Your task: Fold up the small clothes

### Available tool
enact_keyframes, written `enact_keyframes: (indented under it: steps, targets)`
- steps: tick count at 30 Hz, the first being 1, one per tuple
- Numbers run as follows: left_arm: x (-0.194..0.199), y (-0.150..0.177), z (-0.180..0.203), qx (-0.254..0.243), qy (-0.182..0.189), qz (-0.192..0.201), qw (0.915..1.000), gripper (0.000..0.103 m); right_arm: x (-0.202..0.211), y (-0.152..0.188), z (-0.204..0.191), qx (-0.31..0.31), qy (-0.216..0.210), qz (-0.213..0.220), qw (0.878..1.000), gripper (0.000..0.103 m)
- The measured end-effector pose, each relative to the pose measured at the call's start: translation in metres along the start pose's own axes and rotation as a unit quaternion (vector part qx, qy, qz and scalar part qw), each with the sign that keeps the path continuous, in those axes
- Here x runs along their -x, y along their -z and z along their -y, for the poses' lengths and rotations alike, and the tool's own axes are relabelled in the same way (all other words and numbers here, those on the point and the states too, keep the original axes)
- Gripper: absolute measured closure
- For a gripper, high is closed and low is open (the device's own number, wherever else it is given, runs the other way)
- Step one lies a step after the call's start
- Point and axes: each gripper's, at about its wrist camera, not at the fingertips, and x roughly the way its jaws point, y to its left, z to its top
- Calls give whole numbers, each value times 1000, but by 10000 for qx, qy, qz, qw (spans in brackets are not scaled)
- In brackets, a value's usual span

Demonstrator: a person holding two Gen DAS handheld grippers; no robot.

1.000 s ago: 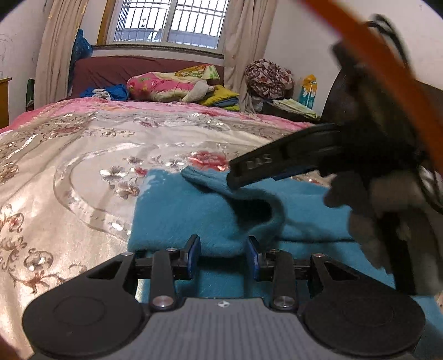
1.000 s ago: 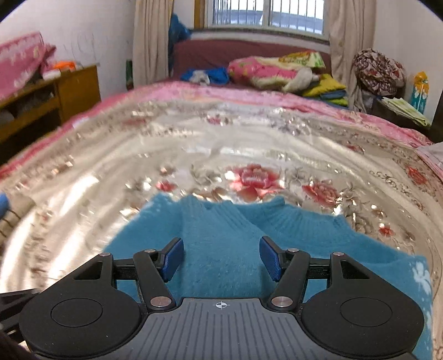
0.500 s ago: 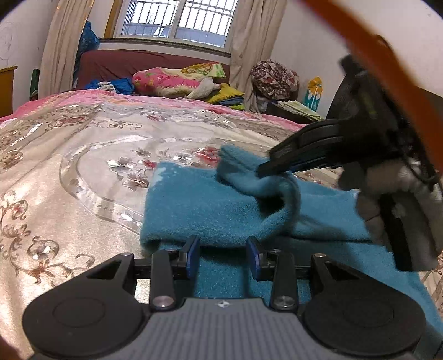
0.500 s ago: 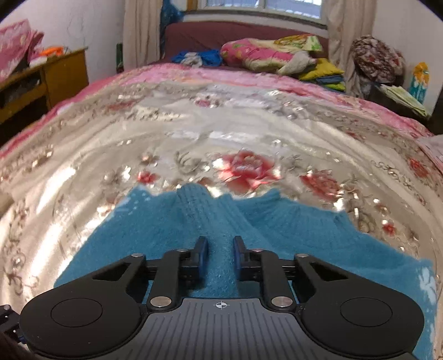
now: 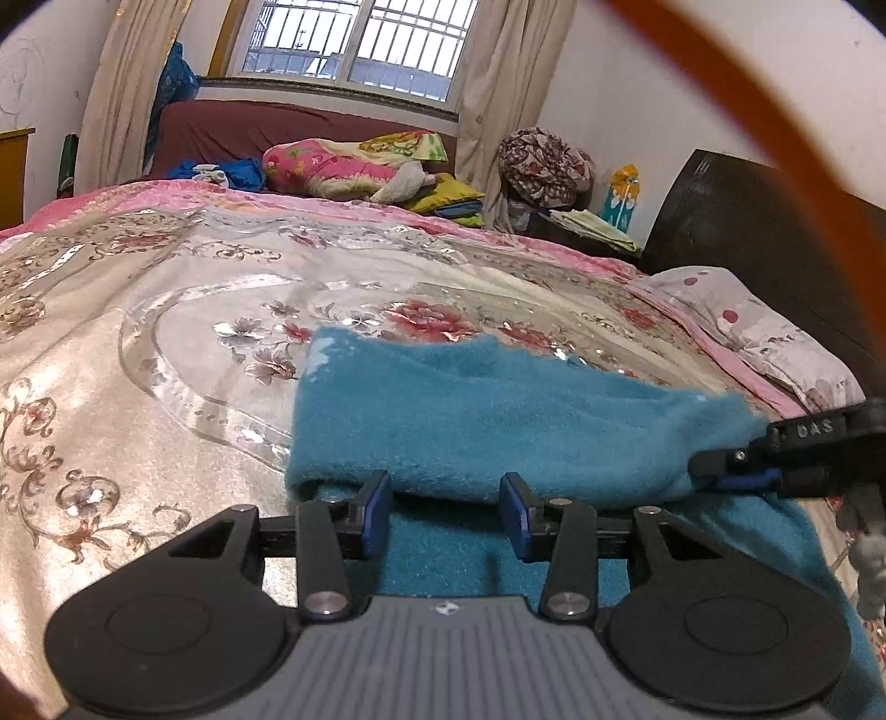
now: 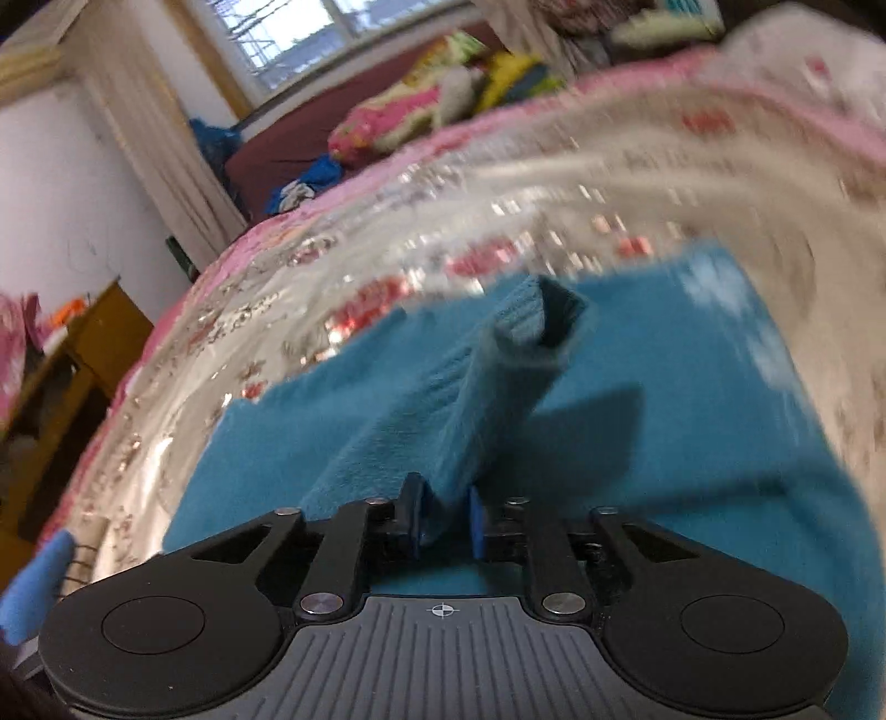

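My right tongs [image 6: 447, 523] clamp the teal sweater's sleeve [image 6: 498, 382]. My left tongs [image 5: 446, 509] stand apart, just opened wider, over its folded edge on the floral bedspread [image 5: 166, 332].

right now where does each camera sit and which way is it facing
Left wrist: sits on the left gripper, looks across the bed toward the window; its two fingers flank a fold of the blue sweater, and the right gripper enters from the right, pinching the sweater.
Right wrist: sits on the right gripper, tilted and blurred, looks along a lifted sweater strip clamped in its fingers toward the window.
Shared: sweater, bed, window, the pink bundle.
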Motion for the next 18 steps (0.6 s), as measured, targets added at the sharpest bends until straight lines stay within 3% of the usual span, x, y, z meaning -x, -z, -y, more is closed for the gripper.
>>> enact_keyframes:
  steps: [2, 4, 11, 15, 18]
  targets:
    - [0, 1, 1, -18, 14, -19, 10000, 56, 3, 7, 11, -206, -63, -22, 9998, 63]
    - [-1, 2, 3, -46, 27, -39, 10000, 56, 8, 11, 23, -480, -229, 44, 9986, 54]
    - [-2, 6, 6, -152, 64, -90, 9998, 55, 23, 23, 61, -1429, -562, 363, 9875, 45]
    - [-4, 7, 7, -133, 84, -110, 9998, 55, 22, 29, 81, -1968, -563, 415, 9779, 46]
    - [-4, 6, 6, -128, 86, -113, 9998, 55, 20, 30, 86, -2166, -588, 409, 9736, 68]
